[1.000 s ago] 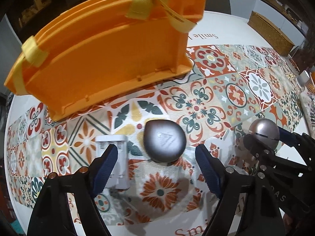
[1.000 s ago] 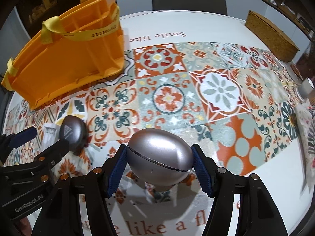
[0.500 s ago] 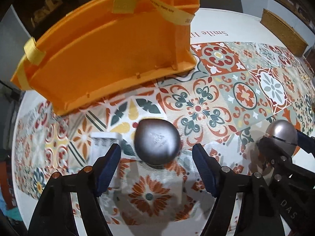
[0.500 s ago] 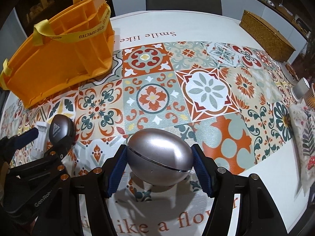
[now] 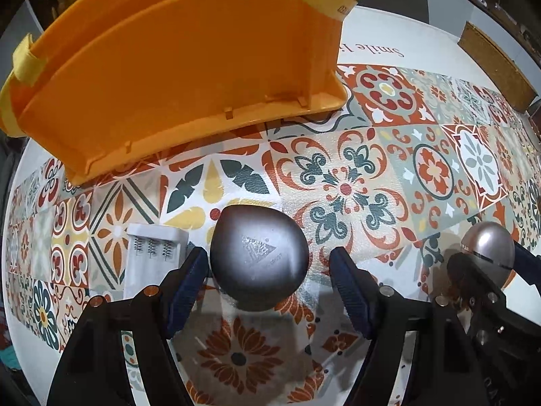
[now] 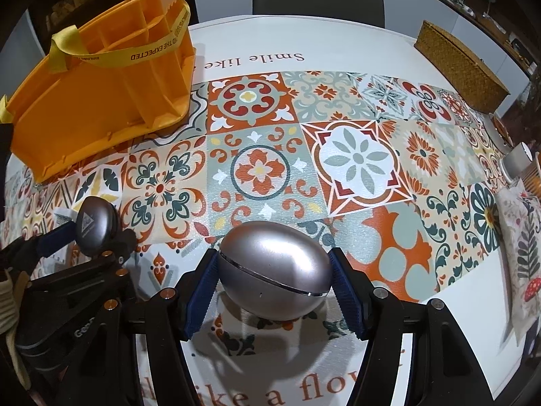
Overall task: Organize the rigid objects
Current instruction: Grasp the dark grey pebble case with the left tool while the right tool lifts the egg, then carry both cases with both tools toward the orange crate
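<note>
A dark grey rounded case [image 5: 258, 258] lies on the patterned tablecloth [image 5: 345, 186]. My left gripper [image 5: 268, 257] straddles it with its jaws closing. The left pad is right at the case's edge, and the right pad stands clear of it. In the right wrist view the same case [image 6: 93, 225] shows between the left gripper [image 6: 91, 237]. My right gripper [image 6: 274, 264] is shut on a silver egg-shaped case [image 6: 274, 270], held just above the cloth over its shadow. The egg [image 5: 488, 242] and right gripper [image 5: 490, 257] also show at the lower right of the left wrist view.
An orange divided caddy [image 5: 175, 77] with yellow straps stands behind the dark case, also in the right wrist view [image 6: 88, 111]. A white battery holder [image 5: 152, 250] lies left of the left finger. Far right are a wicker box [image 6: 460, 67], a cup [image 6: 517, 162] and a printed cloth [image 6: 520, 253].
My left gripper has sunk toward the dark case and its jaws have narrowed around it. The right gripper has kept still with the silver egg.
</note>
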